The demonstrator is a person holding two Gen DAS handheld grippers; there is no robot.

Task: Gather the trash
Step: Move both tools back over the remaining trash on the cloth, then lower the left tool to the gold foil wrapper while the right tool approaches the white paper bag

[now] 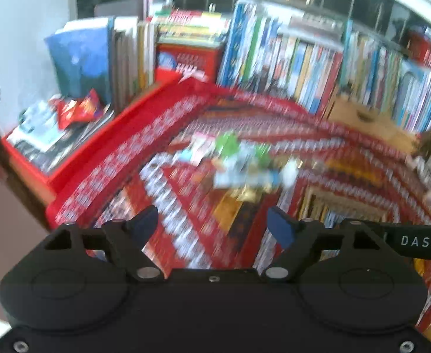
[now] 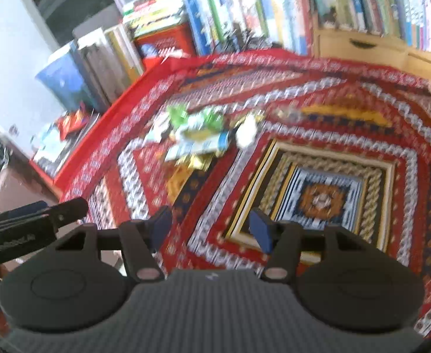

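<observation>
Both tools, left tool [image 1: 212,223] and right tool [image 2: 211,228], hang released over the patterned tabletop [image 2: 318,176]. Wrappers [image 2: 203,135] sit heaped mid-frame, upper centre, well ahead of me. I judge them light, crinkly, slippery; I'd pinch a raised fold.

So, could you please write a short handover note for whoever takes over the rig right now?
Left gripper: open, empty, above the cloth.
Right gripper: open, empty, above the cloth.
Trash pile (green, white and gold wrappers, blurred) lies on the red patterned cloth, ahead of both grippers. A red wrapper sits on magazines off the cloth's left edge, by the books.
Done: nothing picked up that these views show.
Left: gather the pile, then the red wrapper. No bin in view.
</observation>
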